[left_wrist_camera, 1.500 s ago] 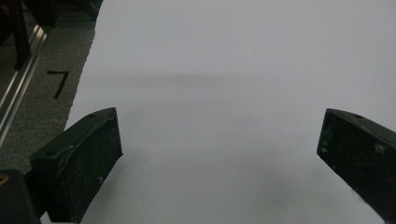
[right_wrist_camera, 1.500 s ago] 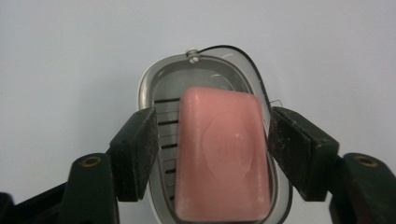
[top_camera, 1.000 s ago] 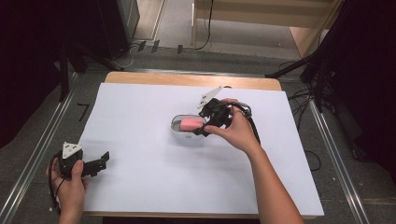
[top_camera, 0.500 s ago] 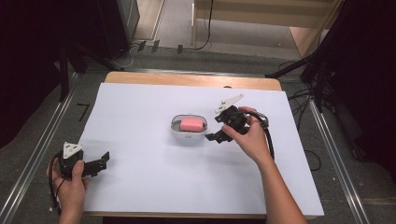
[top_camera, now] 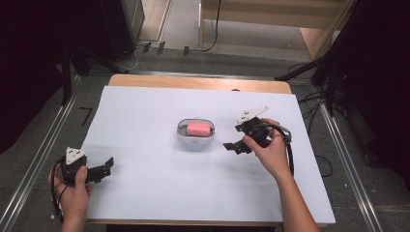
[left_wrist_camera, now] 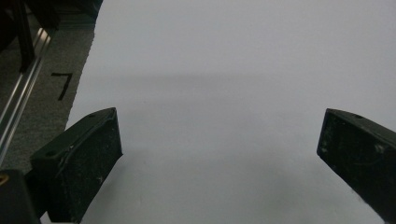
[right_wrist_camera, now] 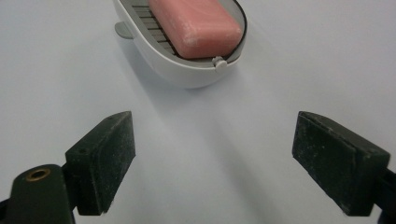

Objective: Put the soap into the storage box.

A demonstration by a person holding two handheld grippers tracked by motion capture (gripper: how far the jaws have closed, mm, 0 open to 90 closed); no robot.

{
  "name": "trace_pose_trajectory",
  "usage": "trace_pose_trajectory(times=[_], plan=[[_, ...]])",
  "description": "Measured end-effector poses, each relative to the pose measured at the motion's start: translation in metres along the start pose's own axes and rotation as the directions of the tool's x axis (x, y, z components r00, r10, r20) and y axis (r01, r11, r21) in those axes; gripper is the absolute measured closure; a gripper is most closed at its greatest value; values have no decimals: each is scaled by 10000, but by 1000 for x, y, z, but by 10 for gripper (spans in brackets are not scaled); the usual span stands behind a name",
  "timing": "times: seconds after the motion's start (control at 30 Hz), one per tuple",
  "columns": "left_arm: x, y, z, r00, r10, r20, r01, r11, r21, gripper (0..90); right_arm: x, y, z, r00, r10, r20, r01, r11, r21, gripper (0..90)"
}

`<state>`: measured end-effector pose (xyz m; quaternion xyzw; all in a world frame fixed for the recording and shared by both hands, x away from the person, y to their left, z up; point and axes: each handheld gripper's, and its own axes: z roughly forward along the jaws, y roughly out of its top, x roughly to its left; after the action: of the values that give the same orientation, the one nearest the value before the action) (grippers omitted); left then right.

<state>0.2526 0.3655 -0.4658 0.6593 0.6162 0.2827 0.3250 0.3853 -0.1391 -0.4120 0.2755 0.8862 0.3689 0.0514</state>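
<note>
A pink soap bar (top_camera: 198,128) (right_wrist_camera: 194,25) lies in a white oval soap dish (top_camera: 195,137) (right_wrist_camera: 187,70) near the middle of the white table sheet (top_camera: 154,183). My right gripper (top_camera: 235,138) (right_wrist_camera: 210,158) hovers just right of the dish, apart from it. Its jaws have just been opening and now stand wide with nothing between them. My left gripper (top_camera: 104,169) (left_wrist_camera: 219,154) rests low at the table's front left, open and empty above bare white sheet.
The sheet covers a wooden table (top_camera: 193,82) whose far edge shows. Metal rails (top_camera: 46,154) run along both sides on the grey floor. A black "7" mark (left_wrist_camera: 62,84) lies on the floor by the sheet's left edge. Cables (top_camera: 329,169) trail at the right.
My right gripper let go of the soap dish and pulled back to the right, with its jaws spread wide. The dish with the soap stays in place. The left hand has not moved.
</note>
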Motion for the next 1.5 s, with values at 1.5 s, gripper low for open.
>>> trace_pose_trajectory(times=[1.5], plan=[[-2, 0, 0, 9998, 176, -78, -176, 9998, 1, 1, -2, -101, -35, 9885, 1239, 870, -1184, 9908, -662, 137]])
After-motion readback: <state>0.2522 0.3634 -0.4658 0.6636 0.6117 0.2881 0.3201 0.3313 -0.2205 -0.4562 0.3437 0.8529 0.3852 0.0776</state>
